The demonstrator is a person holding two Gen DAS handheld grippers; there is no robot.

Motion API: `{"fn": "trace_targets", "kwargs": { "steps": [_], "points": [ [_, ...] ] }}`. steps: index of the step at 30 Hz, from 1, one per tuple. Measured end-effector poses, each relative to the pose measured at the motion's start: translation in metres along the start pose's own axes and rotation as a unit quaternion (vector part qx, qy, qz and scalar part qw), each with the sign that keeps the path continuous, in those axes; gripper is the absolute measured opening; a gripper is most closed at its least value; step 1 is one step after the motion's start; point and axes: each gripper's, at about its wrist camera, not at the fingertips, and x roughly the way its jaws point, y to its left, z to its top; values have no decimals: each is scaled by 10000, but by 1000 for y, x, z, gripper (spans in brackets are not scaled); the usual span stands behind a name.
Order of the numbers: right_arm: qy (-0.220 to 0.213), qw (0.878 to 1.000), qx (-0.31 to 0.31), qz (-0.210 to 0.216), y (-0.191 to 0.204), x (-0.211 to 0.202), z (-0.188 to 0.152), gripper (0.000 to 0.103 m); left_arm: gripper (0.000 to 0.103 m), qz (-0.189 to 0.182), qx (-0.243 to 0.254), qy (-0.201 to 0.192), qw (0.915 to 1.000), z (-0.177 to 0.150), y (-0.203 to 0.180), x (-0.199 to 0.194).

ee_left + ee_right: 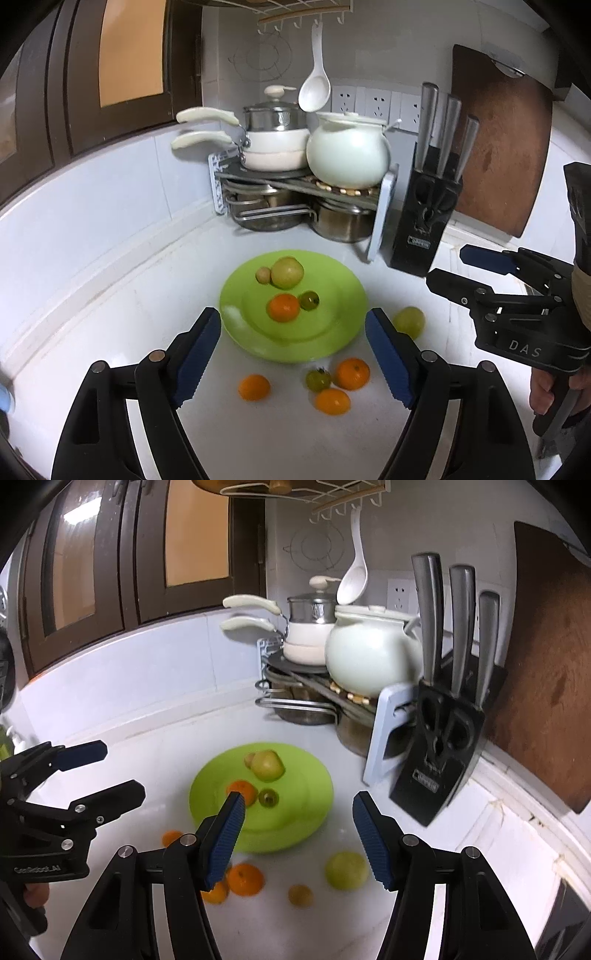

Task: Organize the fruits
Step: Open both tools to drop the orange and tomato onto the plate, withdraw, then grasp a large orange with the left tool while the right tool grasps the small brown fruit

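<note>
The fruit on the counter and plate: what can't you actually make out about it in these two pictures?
- Right wrist view: the gripper's left finger covers part of an orange on the counter and one on the green plate.
- Both views: motion blur; the small pale fruit on the plate can't be identified.
- Left wrist view: the pale green fruit sits partly behind the right finger.

Home kitchen, stacked pots (275, 147), knife block (424, 221), tiled counter corner (110, 295)
</note>
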Motion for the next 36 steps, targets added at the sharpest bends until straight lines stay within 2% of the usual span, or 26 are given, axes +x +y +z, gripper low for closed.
{"fn": "trace_targets", "kwargs": {
  "steps": [16,27,36],
  "points": [
    [512,9984,-121,203,-4,12,-43,62,80,-312,-72,531,9981,-46,-15,26],
    [1086,9936,-41,313,-11,45,-71,62,80,-432,-110,1152,9923,-69,-21,64],
    [1383,9897,28,372,-18,69,-84,61,71,-431,-67,1536,9872,-78,-25,94]
  ]
}}
